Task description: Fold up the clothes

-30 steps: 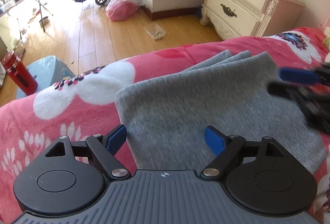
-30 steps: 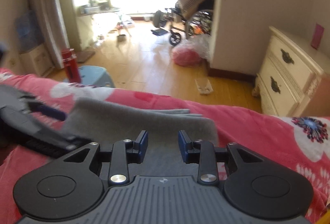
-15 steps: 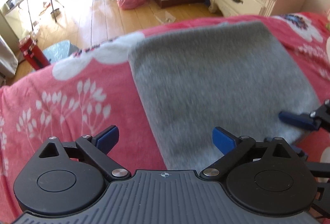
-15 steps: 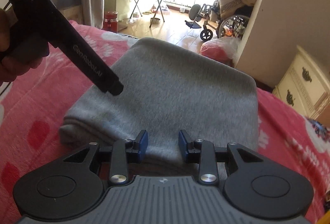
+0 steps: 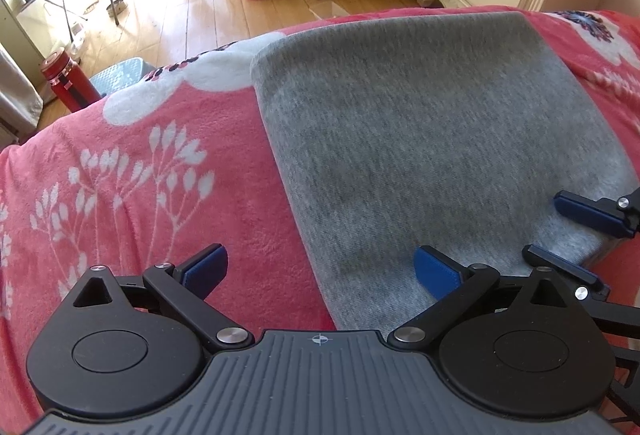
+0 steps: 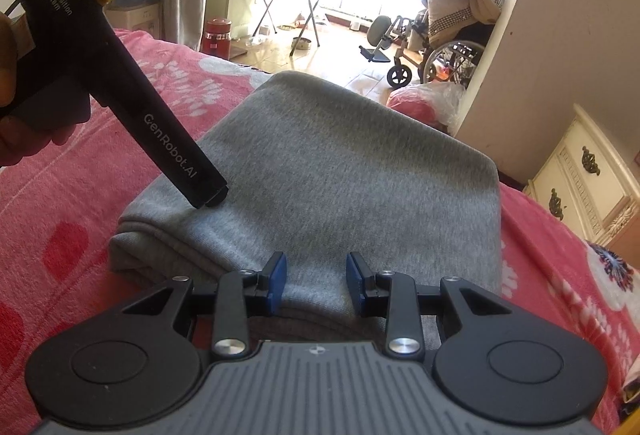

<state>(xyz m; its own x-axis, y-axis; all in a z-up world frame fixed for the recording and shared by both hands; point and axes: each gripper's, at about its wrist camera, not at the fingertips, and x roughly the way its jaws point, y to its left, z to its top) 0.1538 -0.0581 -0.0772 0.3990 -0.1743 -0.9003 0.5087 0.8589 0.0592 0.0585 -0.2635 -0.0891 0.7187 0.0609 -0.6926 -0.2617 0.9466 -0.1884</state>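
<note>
Spreading wider than a second ago, the left gripper straddles the folded grey garment's near-left edge, jaws parted, clamping nothing. The right gripper has dropped to the garment's near corner, fingers part-open around the fold; beyond, the pink blanket.

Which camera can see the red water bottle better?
The left wrist view: the red metal water bottle stands on the wooden floor, nearly its whole side showing. In the right wrist view the bottle is farther off, with the pink bedspread's edge hiding its base.

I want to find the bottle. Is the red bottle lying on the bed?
No, the red bottle stands upright on the wooden floor beyond the bed's pink blanket.
</note>
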